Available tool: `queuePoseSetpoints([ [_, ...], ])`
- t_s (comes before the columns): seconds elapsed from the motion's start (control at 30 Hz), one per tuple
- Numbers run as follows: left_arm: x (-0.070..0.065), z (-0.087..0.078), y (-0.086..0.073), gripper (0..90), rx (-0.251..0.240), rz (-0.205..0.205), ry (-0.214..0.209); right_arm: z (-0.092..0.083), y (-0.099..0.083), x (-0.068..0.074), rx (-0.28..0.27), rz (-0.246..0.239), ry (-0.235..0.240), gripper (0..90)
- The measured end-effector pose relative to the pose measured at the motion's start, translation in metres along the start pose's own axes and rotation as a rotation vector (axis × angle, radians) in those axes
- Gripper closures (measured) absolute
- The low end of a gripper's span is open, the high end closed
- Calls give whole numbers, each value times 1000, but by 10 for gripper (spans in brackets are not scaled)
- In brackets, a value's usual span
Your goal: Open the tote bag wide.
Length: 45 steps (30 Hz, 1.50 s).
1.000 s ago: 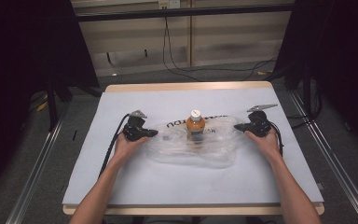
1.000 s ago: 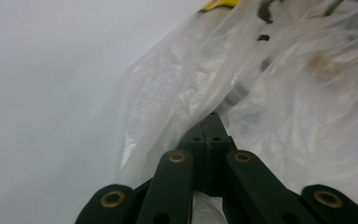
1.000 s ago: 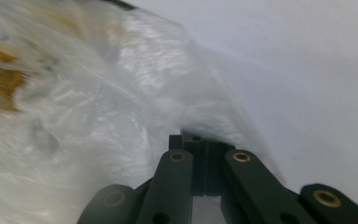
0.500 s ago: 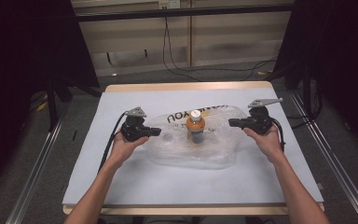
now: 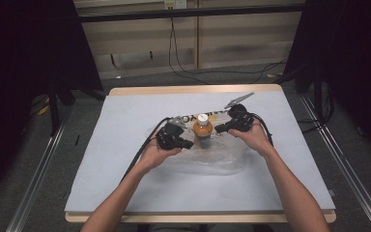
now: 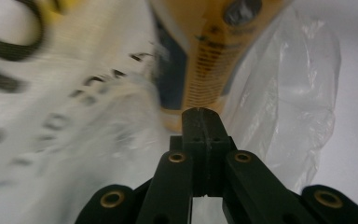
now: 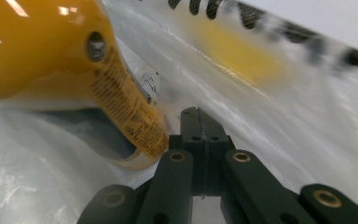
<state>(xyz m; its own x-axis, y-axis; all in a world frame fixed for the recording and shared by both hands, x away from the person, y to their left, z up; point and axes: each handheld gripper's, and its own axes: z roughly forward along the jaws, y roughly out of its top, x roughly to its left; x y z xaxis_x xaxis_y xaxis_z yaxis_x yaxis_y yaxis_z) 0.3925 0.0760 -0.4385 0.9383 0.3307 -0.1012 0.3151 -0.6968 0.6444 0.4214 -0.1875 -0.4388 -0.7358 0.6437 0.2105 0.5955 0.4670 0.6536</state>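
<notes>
Both the left gripper (image 5: 189,144) and right gripper (image 5: 218,129), jaws pressed together pinching the clear printed plastic bag (image 5: 222,157), flank the orange white-capped bottle (image 5: 202,130) between them.

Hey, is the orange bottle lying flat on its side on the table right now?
No, in the high view the orange bottle stands upright, its white cap on top, inside the clear plastic bag.

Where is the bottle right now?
In the high view, the bottle stands upright at the table's centre, inside the clear bag, between the left tongs and right tongs.
</notes>
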Motion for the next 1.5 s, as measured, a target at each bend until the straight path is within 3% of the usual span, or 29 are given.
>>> queuePoseSetpoints([
  [0.1,-4,16,-3,900,32,-2,-19,9,4,-4,40,-2,14,900],
  [0.23,-8,28,-10,900,74,8,-33,27,8,-9,144,19,35,900],
  [0.27,-10,29,-11,900,78,16,-21,32,10,-10,174,5,30,900],
  [0.33,-14,30,-14,900,76,19,-39,43,16,-11,233,-1,35,900],
  [0.47,-23,28,-16,900,88,35,-43,52,22,-12,276,6,24,900],
  [0.63,-46,20,-25,900,112,98,-67,61,37,-20,276,26,-56,900],
  [0.7,-55,16,-29,900,124,121,-99,67,44,-30,248,59,-62,900],
  [0.8,-68,13,-36,900,115,153,-101,70,49,-35,254,84,-75,900],
  [0.83,-72,12,-37,900,110,163,-100,71,52,-37,254,85,-111,900],
  [0.87,-74,10,-37,900,132,179,-131,71,54,-41,254,86,-140,900],
  [0.9,-79,11,-40,900,109,179,-113,71,55,-44,256,103,-146,900],
  [0.93,-82,10,-41,900,111,189,-121,72,57,-50,242,136,-183,900],
  [1.0,-89,8,-46,900,99,201,-133,72,57,-52,230,157,-196,900],
  [1.07,-95,6,-49,900,92,216,-137,70,58,-61,225,197,-244,900],
  [1.1,-95,6,-49,900,92,216,-137,70,58,-61,225,197,-244,900],
  [1.13,-95,5,-49,900,104,218,-152,69,58,-64,230,215,-267,900],
  [1.17,-94,6,-49,900,100,214,-141,68,58,-66,227,233,-293,900],
  [1.2,-92,5,-48,900,101,199,-149,68,58,-66,223,249,-295,900],
  [1.23,-90,6,-48,900,87,200,-142,68,58,-63,236,206,-268,900],
  [1.27,-86,4,-46,900,86,190,-150,68,58,-63,236,206,-268,900],
  [1.4,-67,-9,-34,900,1,117,-109,62,59,-46,212,129,-139,900],
  [1.5,-60,-20,-22,900,-55,110,-85,53,59,-28,177,98,-82,900],
])
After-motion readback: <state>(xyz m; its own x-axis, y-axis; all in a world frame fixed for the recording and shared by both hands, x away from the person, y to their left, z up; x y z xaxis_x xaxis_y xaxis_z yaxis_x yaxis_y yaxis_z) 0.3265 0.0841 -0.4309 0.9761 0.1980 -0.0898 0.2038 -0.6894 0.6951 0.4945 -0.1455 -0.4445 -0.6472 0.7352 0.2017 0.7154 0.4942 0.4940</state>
